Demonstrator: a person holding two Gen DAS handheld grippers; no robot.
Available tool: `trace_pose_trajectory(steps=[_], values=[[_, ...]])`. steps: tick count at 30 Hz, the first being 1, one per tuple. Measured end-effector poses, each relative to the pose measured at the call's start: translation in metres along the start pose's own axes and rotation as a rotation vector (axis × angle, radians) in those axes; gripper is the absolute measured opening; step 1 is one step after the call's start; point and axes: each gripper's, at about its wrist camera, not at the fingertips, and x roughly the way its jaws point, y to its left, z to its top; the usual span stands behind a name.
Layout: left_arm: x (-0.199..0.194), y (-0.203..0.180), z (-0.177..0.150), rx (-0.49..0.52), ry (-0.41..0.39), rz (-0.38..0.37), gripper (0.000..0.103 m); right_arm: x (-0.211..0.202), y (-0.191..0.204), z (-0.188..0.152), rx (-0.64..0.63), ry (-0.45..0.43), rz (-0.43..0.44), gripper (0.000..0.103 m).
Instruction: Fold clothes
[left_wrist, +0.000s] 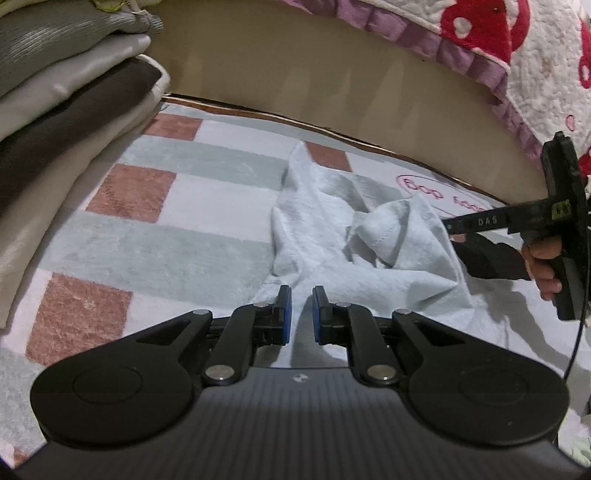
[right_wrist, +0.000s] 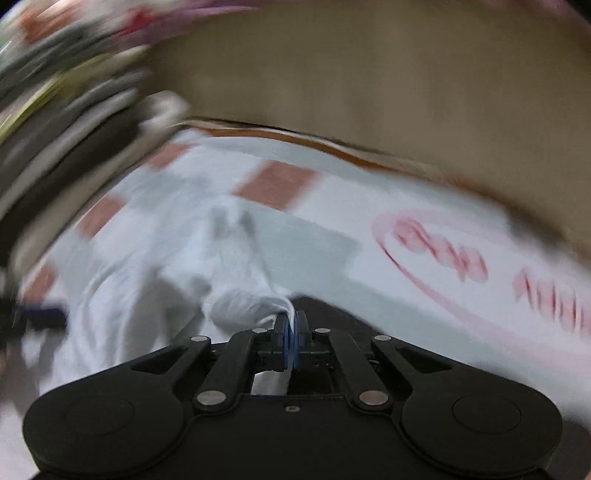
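Right wrist view: right gripper (right_wrist: 291, 325) pinches the pale garment (right_wrist: 236, 280) between closed fingers. Left gripper (left_wrist: 301, 299) hovers slightly parted, empty, garment just ahead.

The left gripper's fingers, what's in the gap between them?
Only the pale garment lying below, ungripped; the left gripper is open, seen in the left wrist view.

Left wrist: low over the checked blanket (left_wrist: 155, 236), facing the beige wall (left_wrist: 295, 74) along its far edge. Right wrist: nearer, blurred, same heading. Shared: blanket, wall, crumpled pale garment (left_wrist: 369, 251).
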Motion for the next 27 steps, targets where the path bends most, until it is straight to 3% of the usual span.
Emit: trace_pose_trajectory(steps=[3, 6, 7, 10, 11, 12, 13, 14, 15, 17, 18, 19, 20, 21, 23, 27], values=[[0.002, 0.001, -0.001, -0.001, 0.004, 0.016, 0.012, -0.001, -0.019, -0.004, 0.172, -0.032, -0.026, 0.005], [-0.001, 0.002, 0.000, -0.006, -0.017, 0.001, 0.013, -0.012, -0.011, -0.003, 0.052, -0.065, -0.112, 0.006], [-0.003, 0.002, 0.001, -0.005, -0.026, -0.008, 0.013, -0.019, -0.006, -0.003, 0.021, -0.080, -0.092, 0.009], [-0.007, -0.002, 0.003, 0.008, -0.042, -0.037, 0.014, -0.040, 0.000, -0.008, 0.078, -0.146, 0.082, 0.013], [-0.007, -0.004, 0.003, 0.015, -0.041, -0.043, 0.018, -0.047, 0.002, -0.010, 0.096, -0.168, 0.140, 0.024], [-0.007, -0.006, 0.003, 0.023, -0.039, -0.046, 0.027, -0.053, 0.003, -0.012, 0.118, -0.186, 0.194, 0.041], [-0.005, -0.008, 0.001, 0.031, -0.032, -0.045, 0.032, -0.053, 0.005, -0.014, 0.148, -0.190, 0.234, 0.048], [-0.002, -0.009, -0.001, 0.041, -0.021, -0.040, 0.046, -0.052, 0.006, -0.016, 0.178, -0.184, 0.276, 0.060], [0.001, -0.011, -0.003, 0.052, -0.006, -0.032, 0.062, -0.045, 0.005, -0.019, 0.209, -0.144, 0.321, 0.066], [0.008, -0.012, -0.008, 0.070, 0.009, -0.009, 0.064, -0.023, 0.008, -0.024, 0.234, -0.029, 0.379, 0.071], [0.009, -0.014, -0.011, 0.079, 0.015, -0.006, 0.061, -0.014, 0.010, -0.027, 0.232, 0.022, 0.388, 0.070], [0.007, -0.016, -0.011, 0.095, 0.015, -0.014, 0.057, -0.020, 0.011, -0.032, 0.217, 0.008, 0.368, 0.065], [0.004, -0.020, -0.011, 0.121, 0.010, -0.021, 0.036, -0.027, 0.012, -0.037, 0.203, -0.006, 0.349, 0.032], [0.001, -0.024, -0.010, 0.152, 0.006, -0.028, 0.012, -0.033, 0.013, -0.042, 0.188, -0.020, 0.329, 0.007], [-0.006, -0.030, -0.009, 0.199, -0.005, -0.052, 0.009, -0.046, 0.015, -0.052, 0.158, -0.047, 0.290, 0.007], [-0.016, -0.031, -0.007, 0.166, -0.011, -0.129, 0.009, -0.073, 0.019, -0.072, 0.099, -0.102, 0.211, 0.007]])
